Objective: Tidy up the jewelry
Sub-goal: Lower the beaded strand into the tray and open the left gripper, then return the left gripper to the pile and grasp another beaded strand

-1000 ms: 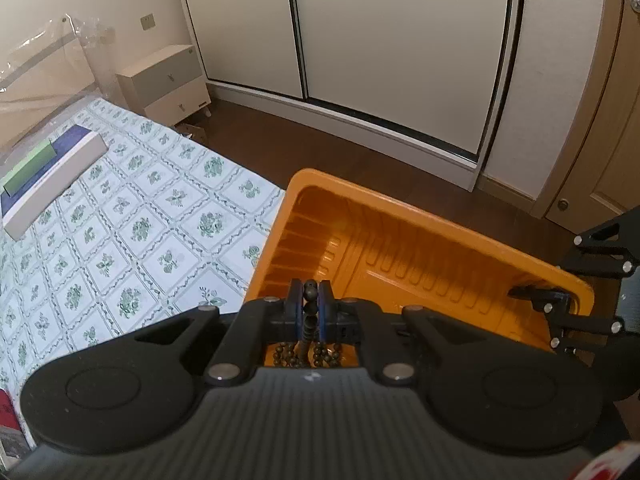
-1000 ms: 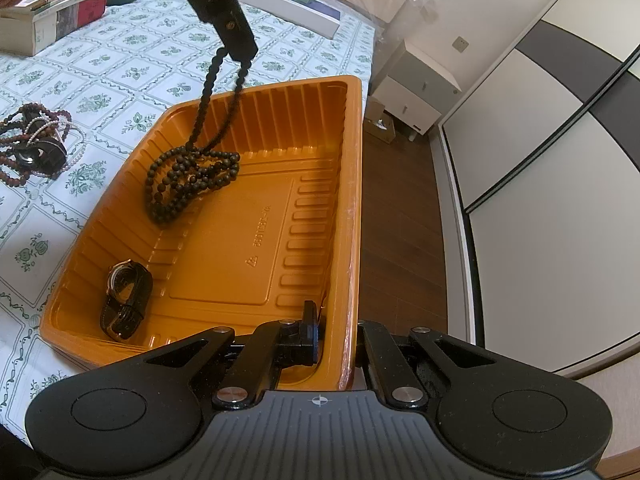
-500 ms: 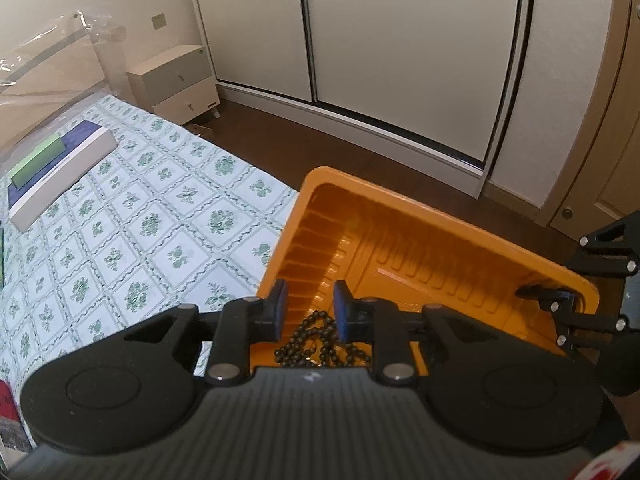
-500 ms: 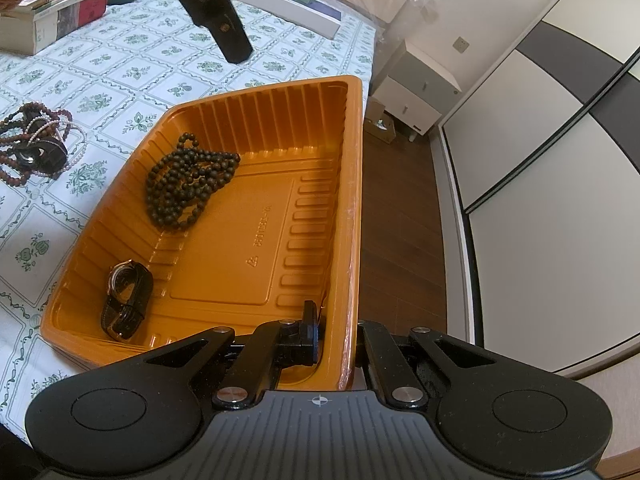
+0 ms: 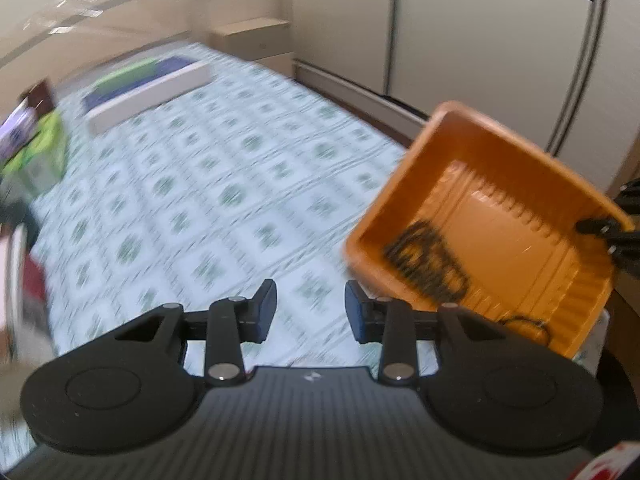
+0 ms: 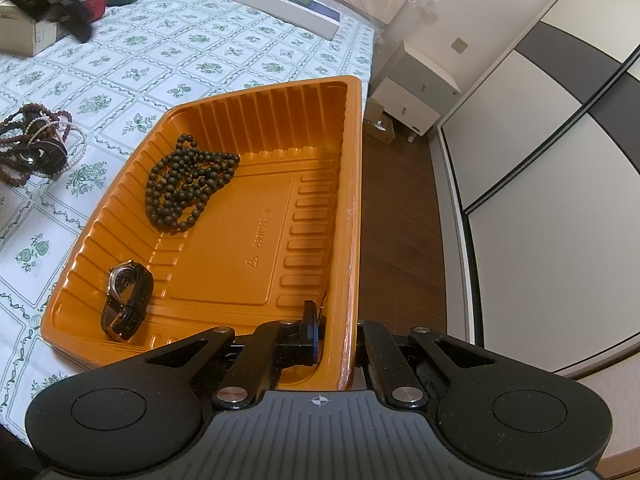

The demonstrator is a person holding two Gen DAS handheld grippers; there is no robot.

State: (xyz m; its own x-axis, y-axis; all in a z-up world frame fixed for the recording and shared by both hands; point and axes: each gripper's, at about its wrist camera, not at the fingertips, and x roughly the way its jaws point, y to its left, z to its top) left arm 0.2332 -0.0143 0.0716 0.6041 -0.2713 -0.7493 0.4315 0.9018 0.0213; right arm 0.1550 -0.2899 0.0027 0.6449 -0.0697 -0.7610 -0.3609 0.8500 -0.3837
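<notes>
An orange tray (image 6: 256, 264) sits at the edge of a table covered in a green-flowered cloth (image 6: 168, 52). The right gripper (image 6: 336, 336) is closed tight on the tray's near wall, one finger inside and one outside, pinning it in place.

Inside the tray, a string of dark beads (image 6: 188, 184) lies heaped near the far left corner, and a wristwatch (image 6: 128, 300) rests by the near left wall. Out on the cloth, just left of the tray, a tangle of more jewelry (image 6: 36, 144) waits: brownish bead strands, pale pearls and something dark in the middle.

The left gripper (image 5: 310, 310) is over bare cloth beside the tray, its jaws opening with nothing between them. Its picture is streaked with blur.

The next step looks like fetching a piece from the tangle. To do it well, the left gripper should come in wide open, pick a single strand at the pile's edge and pinch it across the beads, then lift slowly so snagged neighbours fall away. The right gripper should keep the light tray clamped, since it overhangs the table edge.
</notes>
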